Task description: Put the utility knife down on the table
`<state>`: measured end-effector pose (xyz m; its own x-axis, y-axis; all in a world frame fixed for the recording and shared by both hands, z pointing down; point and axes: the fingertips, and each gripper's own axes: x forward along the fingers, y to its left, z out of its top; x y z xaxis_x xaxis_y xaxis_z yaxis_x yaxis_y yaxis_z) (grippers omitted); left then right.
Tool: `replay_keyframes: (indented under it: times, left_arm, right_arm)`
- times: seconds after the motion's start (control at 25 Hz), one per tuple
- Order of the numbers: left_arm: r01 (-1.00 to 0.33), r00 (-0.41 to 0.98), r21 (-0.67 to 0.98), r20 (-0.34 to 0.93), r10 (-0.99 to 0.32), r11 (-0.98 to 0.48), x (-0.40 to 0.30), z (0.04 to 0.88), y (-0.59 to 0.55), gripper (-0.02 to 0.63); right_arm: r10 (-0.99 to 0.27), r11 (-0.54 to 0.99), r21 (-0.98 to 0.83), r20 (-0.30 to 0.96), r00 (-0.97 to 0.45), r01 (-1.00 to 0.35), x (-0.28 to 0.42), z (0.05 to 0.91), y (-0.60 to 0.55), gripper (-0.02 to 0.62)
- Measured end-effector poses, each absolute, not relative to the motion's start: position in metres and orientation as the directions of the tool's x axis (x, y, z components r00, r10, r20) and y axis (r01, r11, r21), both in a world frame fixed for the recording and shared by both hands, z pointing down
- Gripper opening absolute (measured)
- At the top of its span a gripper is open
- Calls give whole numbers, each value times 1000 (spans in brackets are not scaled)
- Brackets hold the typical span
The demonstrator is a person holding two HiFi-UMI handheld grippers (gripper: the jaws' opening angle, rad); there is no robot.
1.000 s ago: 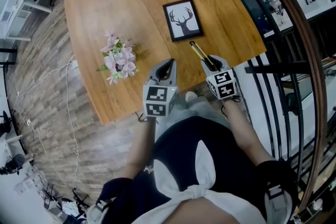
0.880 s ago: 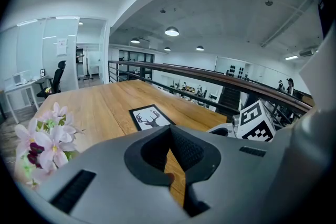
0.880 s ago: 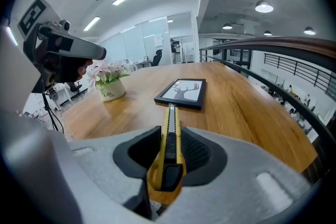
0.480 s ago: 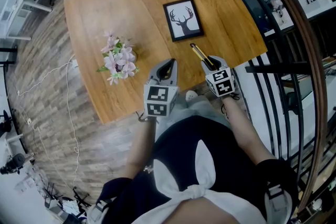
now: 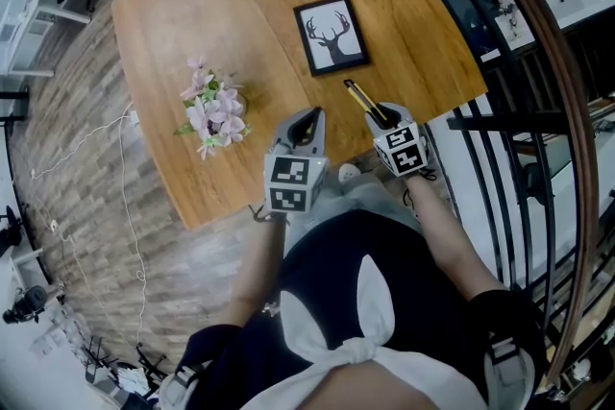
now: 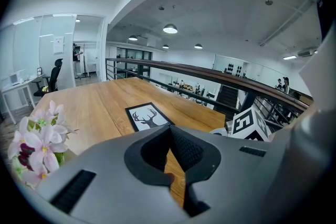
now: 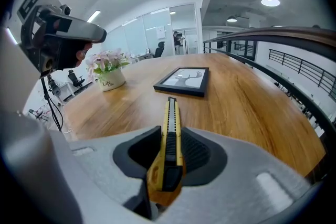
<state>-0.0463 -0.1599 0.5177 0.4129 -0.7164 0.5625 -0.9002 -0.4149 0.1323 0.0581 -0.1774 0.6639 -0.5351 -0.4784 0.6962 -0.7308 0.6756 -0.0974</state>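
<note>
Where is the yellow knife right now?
In the head view, the utility knife is clamped in the right gripper, over the table near the deer picture.

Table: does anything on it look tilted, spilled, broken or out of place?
Nothing stands out. The flower pot stands upright, the framed deer picture lies flat, and the utility knife is clamped in the right hand-held gripper, not yet set down.

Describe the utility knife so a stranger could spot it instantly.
Start at the wooden table, then the framed deer picture. Just nearer the person, the right tool grips the utility knife: slim, yellow and black, the only yellow thing there.
</note>
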Motion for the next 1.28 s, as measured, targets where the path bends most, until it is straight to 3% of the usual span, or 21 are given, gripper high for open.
replay_keyframes:
  times: [1.28]
  left_arm:
    - [-863,481,187,583,-655,-469,-62,518,-155,15]
  right_arm:
    - [-443,713,8,781,-441,-701,55,672,-176,133]
